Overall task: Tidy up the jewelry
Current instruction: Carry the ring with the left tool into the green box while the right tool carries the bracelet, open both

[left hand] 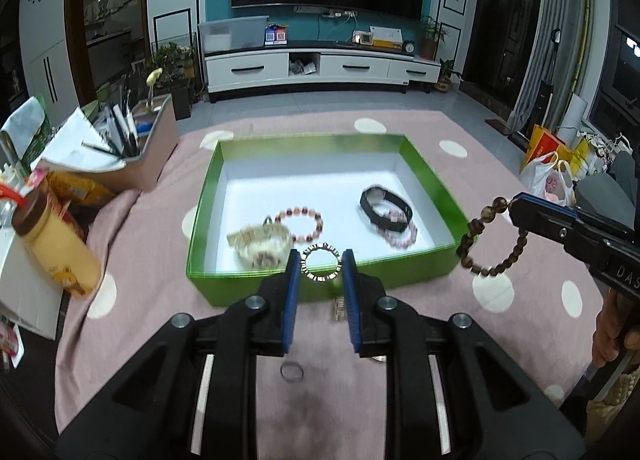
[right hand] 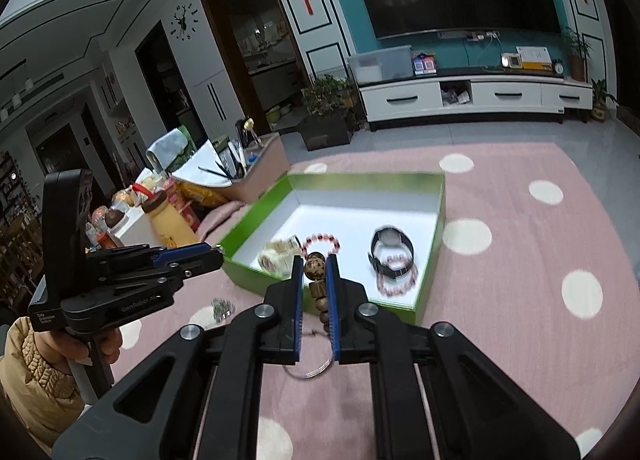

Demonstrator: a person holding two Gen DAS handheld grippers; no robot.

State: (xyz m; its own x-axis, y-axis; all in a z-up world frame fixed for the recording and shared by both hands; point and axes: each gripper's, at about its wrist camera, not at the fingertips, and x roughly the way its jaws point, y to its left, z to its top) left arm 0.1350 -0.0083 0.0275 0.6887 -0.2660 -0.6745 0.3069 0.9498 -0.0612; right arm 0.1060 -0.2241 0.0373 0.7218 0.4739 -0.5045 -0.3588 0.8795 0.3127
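Bracelet (right hand: 314,264) clamped in right hand-held gripper (right hand: 314,260) | near box (right hand: 432,244) edge | left (left hand: 320,264) holds ring (left hand: 320,263)

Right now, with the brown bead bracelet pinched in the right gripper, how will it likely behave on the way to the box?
The brown bead bracelet hangs as a drooping loop from the right gripper, so it's probably floppy and may swing. Its round beads could roll between the fingers. It may snag the green box rim.

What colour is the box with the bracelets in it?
The box is bright green outside and white inside, seen best in the left wrist view.
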